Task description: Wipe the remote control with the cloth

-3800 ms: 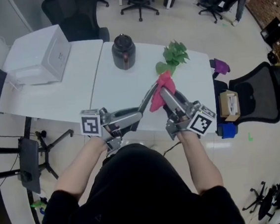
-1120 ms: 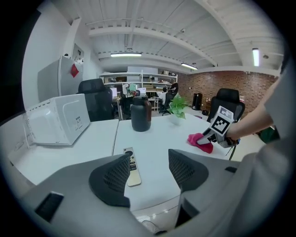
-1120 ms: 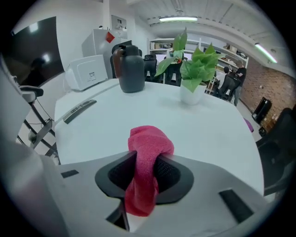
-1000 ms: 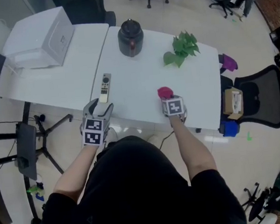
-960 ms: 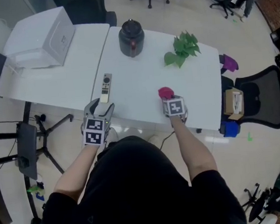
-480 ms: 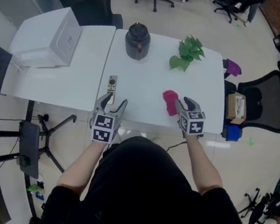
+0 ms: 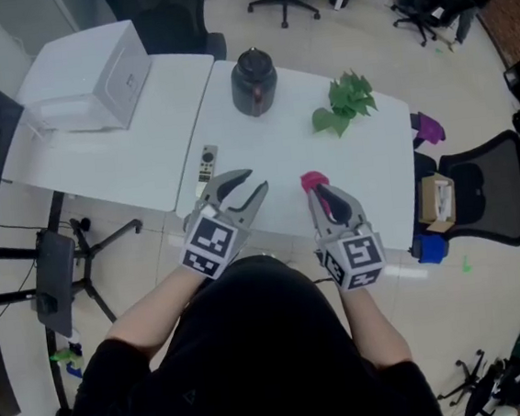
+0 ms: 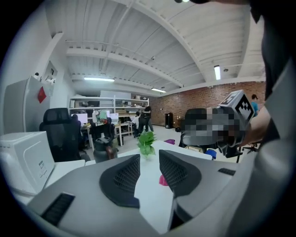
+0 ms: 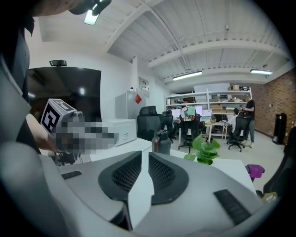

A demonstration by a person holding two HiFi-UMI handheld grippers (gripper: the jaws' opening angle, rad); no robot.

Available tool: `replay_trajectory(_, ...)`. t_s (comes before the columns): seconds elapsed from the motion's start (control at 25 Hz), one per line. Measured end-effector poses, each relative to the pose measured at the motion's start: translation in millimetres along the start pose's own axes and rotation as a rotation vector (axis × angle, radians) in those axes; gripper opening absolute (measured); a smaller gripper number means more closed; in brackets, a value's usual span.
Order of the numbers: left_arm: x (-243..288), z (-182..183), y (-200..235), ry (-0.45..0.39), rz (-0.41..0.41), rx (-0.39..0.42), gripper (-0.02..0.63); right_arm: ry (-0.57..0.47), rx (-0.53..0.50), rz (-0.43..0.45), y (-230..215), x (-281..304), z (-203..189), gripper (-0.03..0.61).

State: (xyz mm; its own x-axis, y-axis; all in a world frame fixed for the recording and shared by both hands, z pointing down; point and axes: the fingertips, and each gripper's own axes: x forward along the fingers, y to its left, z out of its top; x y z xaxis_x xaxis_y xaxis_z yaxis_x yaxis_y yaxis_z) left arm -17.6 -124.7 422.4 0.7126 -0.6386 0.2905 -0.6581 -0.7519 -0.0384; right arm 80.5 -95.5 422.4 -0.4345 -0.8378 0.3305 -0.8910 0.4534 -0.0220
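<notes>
Both grippers hang above the counter's [image 7: 273,155] near edge with nothing in them. The left gripper [image 7: 257,181] has a moderate gap between its jaws and the right gripper [image 7: 325,191] only a slit; both pairs have just been closing on empty air. The remote [image 7: 206,160] lies flat by the counter's left edge, and the cloth [image 7: 311,180] sits bunched near the near edge, just beyond the right gripper, well apart from the remote. For wiping to go on, I judge the right gripper should first spread its jaws again, then come down on a raised fold of the cloth, not its flat skirt. The left gripper should take the remote by its near end (a slim, slippery thing, likely to skate if only pushed), so the cloth can run along its length. The cloth's near part is hidden behind the right gripper in the head view. The left gripper view shows only a pink sliver of it, and neither gripper view shows the remote. Its buttons, and whether it is clean, are too small to tell.
</notes>
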Motion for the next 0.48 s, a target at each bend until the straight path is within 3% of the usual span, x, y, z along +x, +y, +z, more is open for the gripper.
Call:
replay_trajectory(0.04, 0, 6, -7, -0.010, -0.021, 0.014, 0.130, -0.013, -0.004, 0.011, 4, -1, 5, 0.044)
replay_trajectory(0.2, 0, 19, -26, -0.034, -0.087, 0.058, 0.002, -0.054, -0.016, 0.027, 12, -5, 18, 0.014)
replay_trajectory(0.48, -1, 20, -32, -0.045, -0.086, 0.076, 0.002, -0.068, -0.009, 0.055, 18, -6, 18, 0.009)
